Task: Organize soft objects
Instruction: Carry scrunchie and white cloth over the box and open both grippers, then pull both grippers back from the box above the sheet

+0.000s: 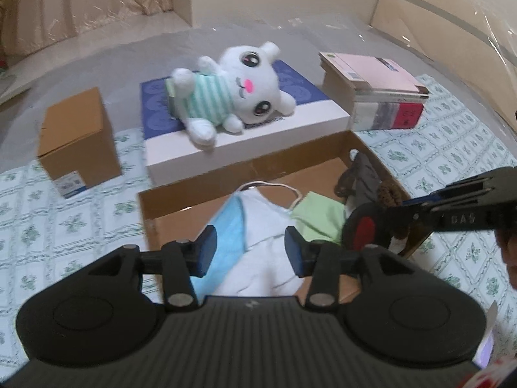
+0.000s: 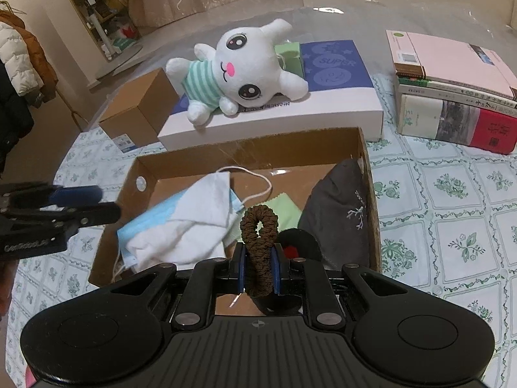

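Observation:
A shallow cardboard tray [image 2: 245, 148] holds a white cloth [image 2: 194, 223] over a blue face mask [image 2: 148, 223], a green cloth [image 2: 281, 203] and a dark grey cap [image 2: 339, 210]. My right gripper [image 2: 258, 268] is shut on a brown scrunchie [image 2: 258, 236] above the tray's near side. My left gripper [image 1: 248, 247] is open and empty above the white cloth [image 1: 258, 226] and blue mask [image 1: 229, 223]. A white plush bunny [image 2: 239, 71] in a striped shirt lies on a white and blue box [image 2: 323, 106] behind the tray.
A brown cardboard box [image 2: 135, 110] stands at the left, a stack of books [image 2: 452, 97] at the right. Everything rests on a green-patterned tablecloth [image 2: 452, 210]. The right gripper [image 1: 387, 216] shows at the right of the left wrist view. Coats [image 2: 19, 58] hang at far left.

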Action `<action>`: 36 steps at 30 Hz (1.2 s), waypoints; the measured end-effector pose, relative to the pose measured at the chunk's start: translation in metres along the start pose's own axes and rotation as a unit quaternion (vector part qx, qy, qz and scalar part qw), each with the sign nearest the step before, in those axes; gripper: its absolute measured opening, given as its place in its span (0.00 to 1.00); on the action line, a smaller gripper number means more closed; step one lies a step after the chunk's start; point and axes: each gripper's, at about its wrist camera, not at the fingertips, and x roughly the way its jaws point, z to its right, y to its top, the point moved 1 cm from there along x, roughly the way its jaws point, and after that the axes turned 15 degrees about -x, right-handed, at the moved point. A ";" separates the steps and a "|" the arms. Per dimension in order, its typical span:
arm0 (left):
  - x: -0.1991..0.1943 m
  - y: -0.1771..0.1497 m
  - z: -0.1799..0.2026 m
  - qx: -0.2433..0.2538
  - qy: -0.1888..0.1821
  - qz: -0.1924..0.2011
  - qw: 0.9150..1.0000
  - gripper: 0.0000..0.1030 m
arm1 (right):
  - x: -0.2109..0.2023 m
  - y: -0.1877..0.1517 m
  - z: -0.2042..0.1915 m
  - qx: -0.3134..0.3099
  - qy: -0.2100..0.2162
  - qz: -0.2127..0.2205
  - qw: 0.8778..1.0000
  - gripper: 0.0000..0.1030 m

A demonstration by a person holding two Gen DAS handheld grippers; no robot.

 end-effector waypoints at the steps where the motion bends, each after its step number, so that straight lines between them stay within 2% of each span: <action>1: -0.003 -0.002 -0.004 -0.002 0.002 0.003 1.000 0.42 | -0.001 0.001 -0.001 0.000 0.001 0.003 1.000 0.15; 11: -0.021 -0.019 -0.039 -0.031 -0.001 0.027 0.999 0.42 | 0.011 0.014 -0.016 0.015 0.036 0.042 0.998 0.17; 12: -0.021 -0.021 -0.040 -0.031 0.003 0.027 0.999 0.42 | 0.013 0.014 -0.016 0.018 0.041 0.045 0.998 0.26; 13: -0.020 -0.023 -0.041 -0.030 0.008 0.026 0.999 0.43 | 0.015 0.014 -0.015 0.024 0.044 0.051 0.997 0.44; 15: -0.022 -0.027 -0.044 -0.035 0.015 0.029 0.999 0.49 | 0.016 0.011 -0.012 0.040 0.043 0.063 0.996 0.63; 17: -0.026 -0.030 -0.048 -0.047 0.008 0.031 0.998 0.63 | 0.014 0.010 -0.011 0.046 0.044 0.070 0.996 0.63; 18: -0.029 -0.031 -0.051 -0.054 0.004 0.034 0.998 0.67 | 0.012 0.009 -0.010 0.045 0.044 0.070 0.996 0.63; 20: -0.037 -0.035 -0.054 -0.064 0.001 0.043 0.997 0.83 | 0.007 0.006 -0.011 0.044 0.043 0.069 0.996 0.63; 21: -0.041 -0.036 -0.055 -0.066 0.001 0.049 0.997 0.86 | 0.002 0.005 -0.012 0.041 0.043 0.068 0.996 0.63; 28: -0.094 -0.055 -0.053 -0.088 -0.012 0.089 0.992 0.96 | -0.047 -0.017 -0.032 0.018 0.018 0.075 0.997 0.63; 34: -0.160 -0.091 -0.042 -0.099 -0.029 0.144 0.984 0.99 | -0.105 -0.058 -0.064 0.003 0.001 0.111 0.994 0.63; 36: -0.183 -0.107 -0.033 -0.085 -0.019 0.170 0.982 0.99 | -0.123 -0.073 -0.074 -0.002 -0.001 0.125 0.992 0.63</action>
